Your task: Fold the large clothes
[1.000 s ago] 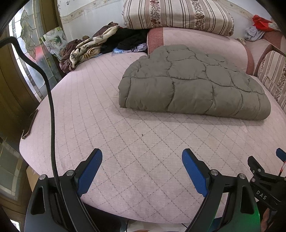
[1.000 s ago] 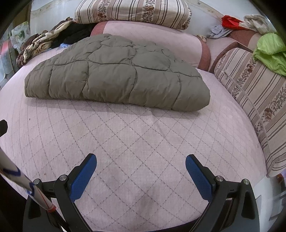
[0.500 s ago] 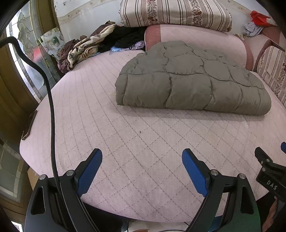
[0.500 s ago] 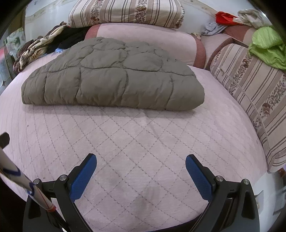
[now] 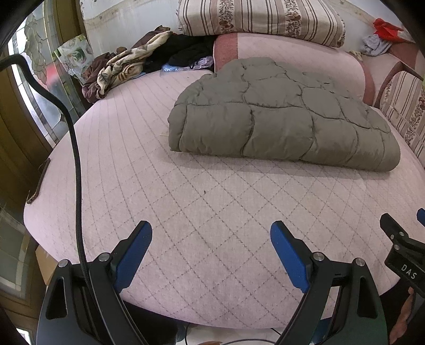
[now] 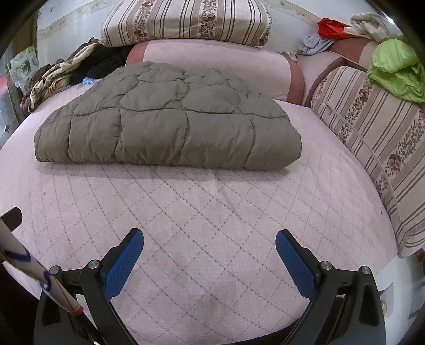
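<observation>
A grey-green quilted puffer garment (image 5: pixel 279 116) lies folded into a thick flat bundle on the pink quilted bed (image 5: pixel 212 212). It also shows in the right wrist view (image 6: pixel 170 124). My left gripper (image 5: pixel 211 236) is open and empty, held above the bed's near edge, well short of the garment. My right gripper (image 6: pixel 209 244) is open and empty, also near the front edge and apart from the garment. Part of the right gripper shows at the right edge of the left wrist view (image 5: pixel 401 246).
A pile of loose clothes (image 5: pixel 127 69) lies at the bed's far left. A striped cushion (image 5: pixel 260 18) tops the pink headrest (image 6: pixel 212 66). A striped side cushion (image 6: pixel 372 138) with a green cloth (image 6: pixel 395 71) lines the right. A window (image 5: pixel 34 87) stands left.
Both grippers have pulled back and away from the folded garment, which now looks farther and lower in view. Both stay open and empty. The garment has not moved.
</observation>
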{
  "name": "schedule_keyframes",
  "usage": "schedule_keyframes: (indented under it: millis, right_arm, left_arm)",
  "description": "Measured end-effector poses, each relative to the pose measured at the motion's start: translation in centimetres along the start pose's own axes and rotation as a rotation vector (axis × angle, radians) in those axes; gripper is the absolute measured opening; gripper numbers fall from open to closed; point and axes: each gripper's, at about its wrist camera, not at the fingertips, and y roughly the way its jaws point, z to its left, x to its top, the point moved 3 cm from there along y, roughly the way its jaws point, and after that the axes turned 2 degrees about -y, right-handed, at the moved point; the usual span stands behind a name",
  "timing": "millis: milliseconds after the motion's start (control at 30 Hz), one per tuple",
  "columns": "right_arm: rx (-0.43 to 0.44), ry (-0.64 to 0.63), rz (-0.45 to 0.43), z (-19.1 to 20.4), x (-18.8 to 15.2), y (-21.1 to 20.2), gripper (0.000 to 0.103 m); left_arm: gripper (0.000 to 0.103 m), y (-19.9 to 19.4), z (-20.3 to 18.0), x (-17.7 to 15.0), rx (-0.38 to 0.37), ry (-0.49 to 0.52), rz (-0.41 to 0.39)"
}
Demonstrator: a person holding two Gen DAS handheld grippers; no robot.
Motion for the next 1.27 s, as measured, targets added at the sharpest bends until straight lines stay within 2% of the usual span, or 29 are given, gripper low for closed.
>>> schedule_keyframes:
  millis: [533, 1267]
  right_arm:
    - [0.000, 0.005, -0.011, -0.3, 0.6, -0.1, 0.101]
    - [0.037, -0.043, -0.010, 1.7, 1.1, -0.3, 0.101]
  left_arm:
    - [0.090, 0.2, 0.6, 0.2, 0.000, -0.019, 0.010]
    - [0.090, 0.5, 1.3, 0.3, 0.019, -0.037, 0.000]
